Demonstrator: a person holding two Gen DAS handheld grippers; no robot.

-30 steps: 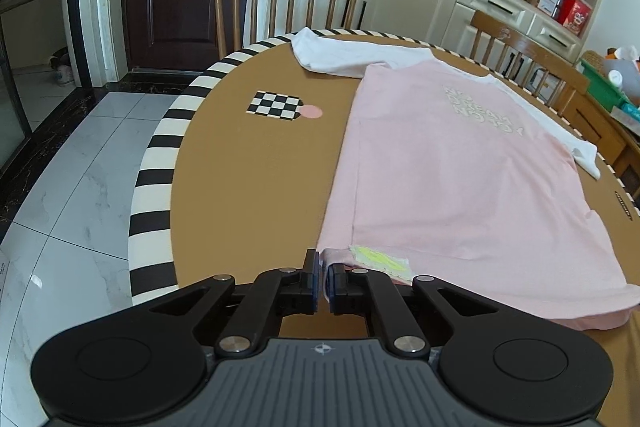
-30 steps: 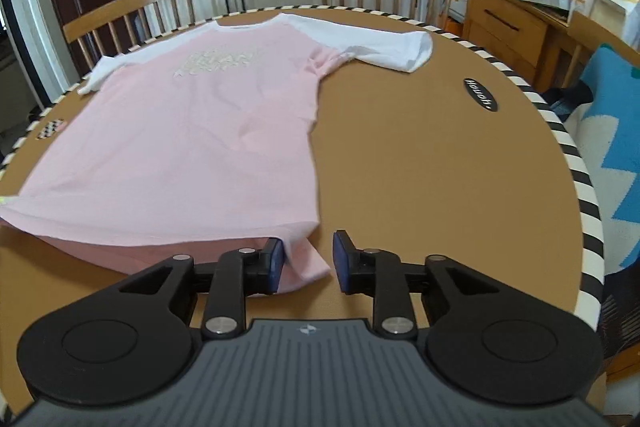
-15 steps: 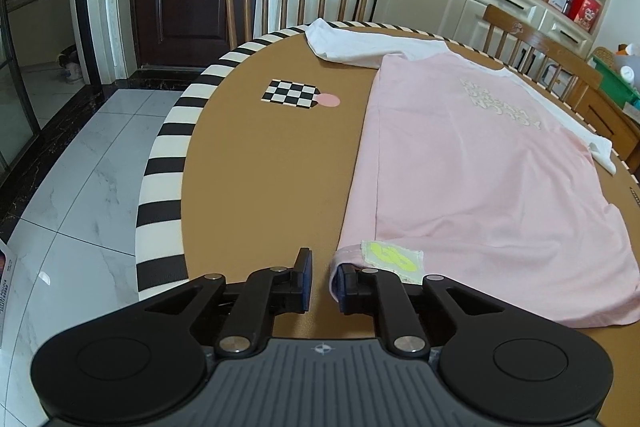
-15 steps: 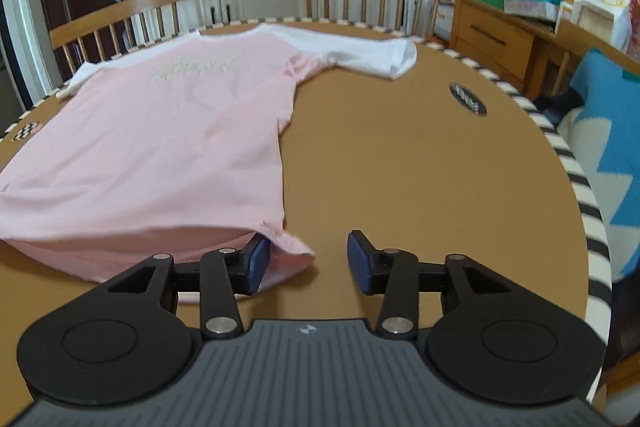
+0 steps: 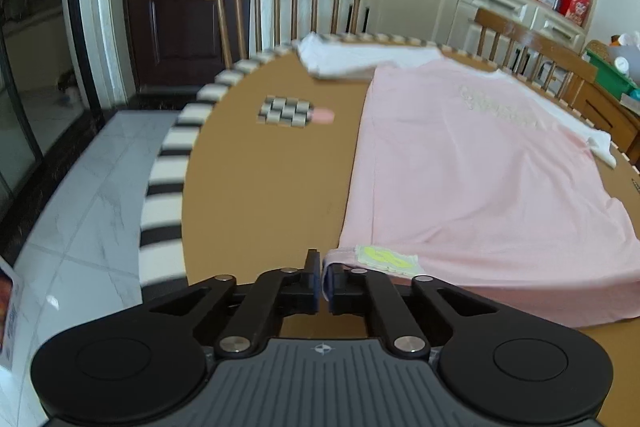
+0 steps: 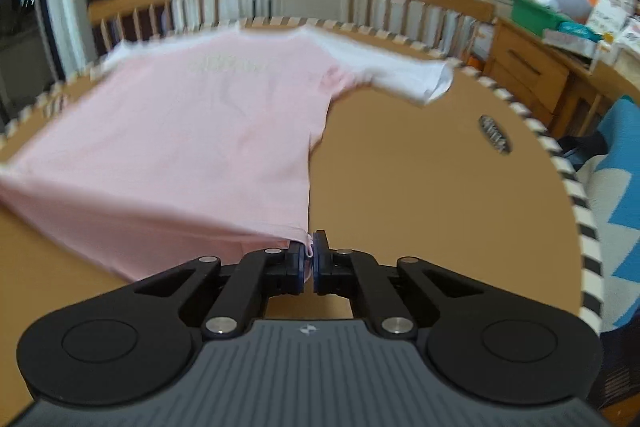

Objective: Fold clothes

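A pink T-shirt (image 5: 472, 171) with white sleeves lies spread on the round brown table (image 5: 260, 195), collar toward the far side. My left gripper (image 5: 324, 279) is shut on the shirt's near left hem corner, beside a yellow-green patch (image 5: 386, 257). In the right wrist view the same pink T-shirt (image 6: 180, 139) stretches away, and my right gripper (image 6: 307, 259) is shut on its near right hem corner, which is lifted off the table (image 6: 420, 195). One white sleeve (image 6: 408, 77) lies out to the right.
A checkerboard marker (image 5: 286, 111) and a pink dot lie left of the shirt. Wooden chairs (image 5: 288, 11) stand round the far side, with white cabinets behind. A dark oval label (image 6: 495, 134) lies on the table at right. The striped table rim (image 5: 160, 187) borders the tiled floor.
Both grippers have closed on the shirt's near hem corners. The right one rose and lifted its corner off the table; the near hem now hangs taut.
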